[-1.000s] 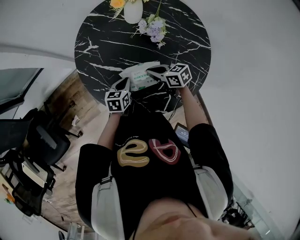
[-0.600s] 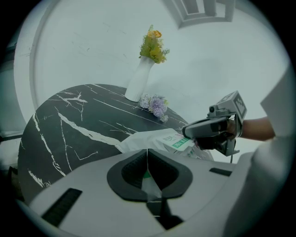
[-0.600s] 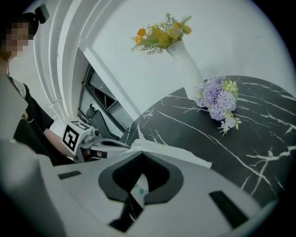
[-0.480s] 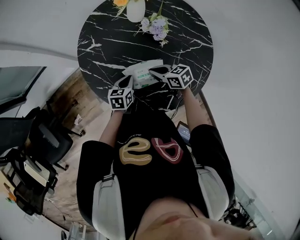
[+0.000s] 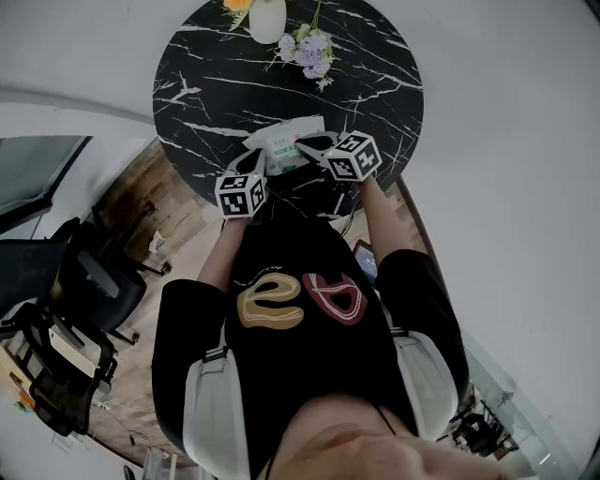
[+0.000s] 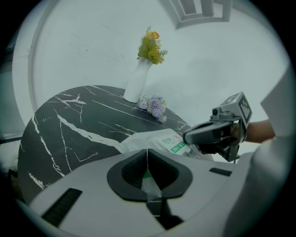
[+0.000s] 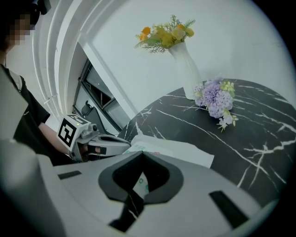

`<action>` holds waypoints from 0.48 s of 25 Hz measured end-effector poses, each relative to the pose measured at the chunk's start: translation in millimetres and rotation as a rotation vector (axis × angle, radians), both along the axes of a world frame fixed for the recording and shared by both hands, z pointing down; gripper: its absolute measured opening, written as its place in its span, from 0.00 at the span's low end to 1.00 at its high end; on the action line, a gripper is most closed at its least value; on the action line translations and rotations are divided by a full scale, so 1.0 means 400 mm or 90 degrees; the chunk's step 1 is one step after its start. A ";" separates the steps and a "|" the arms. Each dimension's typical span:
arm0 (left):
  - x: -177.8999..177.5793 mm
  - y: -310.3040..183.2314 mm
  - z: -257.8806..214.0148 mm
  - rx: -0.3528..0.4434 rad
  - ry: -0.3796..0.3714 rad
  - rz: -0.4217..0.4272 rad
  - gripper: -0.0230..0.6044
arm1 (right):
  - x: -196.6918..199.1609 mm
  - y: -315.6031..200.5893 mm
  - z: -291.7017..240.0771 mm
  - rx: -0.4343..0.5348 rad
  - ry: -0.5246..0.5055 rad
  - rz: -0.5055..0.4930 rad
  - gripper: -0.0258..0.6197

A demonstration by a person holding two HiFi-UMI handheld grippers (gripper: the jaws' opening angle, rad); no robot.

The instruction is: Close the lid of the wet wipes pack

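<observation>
The wet wipes pack [image 5: 281, 146] is white with green print and lies on the near part of the round black marble table [image 5: 375, 84]. My left gripper [image 5: 258, 162] is shut, its tips at the pack's near left edge. The right gripper [image 5: 303, 144] is also shut and lies over the pack's right side. In the left gripper view the shut jaws [image 6: 147, 152] point over the pack [image 6: 159, 138], and the right gripper [image 6: 187, 137] reaches in from the right. The right gripper view has its jaws [image 7: 141, 155] above the pack [image 7: 182, 150], with the left gripper [image 7: 129, 144] opposite. The lid is hidden.
A white vase [image 5: 265, 19] with yellow flowers stands at the table's far edge, and a purple flower sprig [image 5: 311, 52] lies beside it. Black office chairs [image 5: 75, 281] stand on the wooden floor to the left. The person's body fills the lower head view.
Both grippers stay shut at the pack. The left one has edged slightly up toward it; the right one has hardly moved.
</observation>
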State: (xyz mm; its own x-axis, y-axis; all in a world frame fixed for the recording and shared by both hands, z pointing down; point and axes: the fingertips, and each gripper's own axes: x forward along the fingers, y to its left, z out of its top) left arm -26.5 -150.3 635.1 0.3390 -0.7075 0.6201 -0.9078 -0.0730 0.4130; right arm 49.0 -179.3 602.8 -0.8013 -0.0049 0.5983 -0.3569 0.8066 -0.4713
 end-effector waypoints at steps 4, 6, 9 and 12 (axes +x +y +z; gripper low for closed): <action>-0.002 0.001 -0.004 0.004 -0.002 0.003 0.07 | -0.006 0.006 0.000 0.014 0.011 -0.003 0.06; -0.001 0.000 -0.009 0.007 -0.002 0.003 0.07 | -0.006 0.008 0.000 0.019 0.015 -0.001 0.06; 0.000 -0.002 -0.015 0.012 -0.002 0.003 0.07 | -0.007 0.017 0.010 0.023 0.031 -0.002 0.06; 0.000 -0.001 -0.018 0.015 -0.001 0.002 0.07 | -0.010 0.026 0.022 0.034 0.049 -0.011 0.06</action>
State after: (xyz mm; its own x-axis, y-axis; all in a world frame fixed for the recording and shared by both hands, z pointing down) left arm -26.6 -150.8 627.8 0.3403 -0.7209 0.6037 -0.9083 -0.0860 0.4093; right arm 44.8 -168.8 611.7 -0.7532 -0.0252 0.6573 -0.3762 0.8362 -0.3991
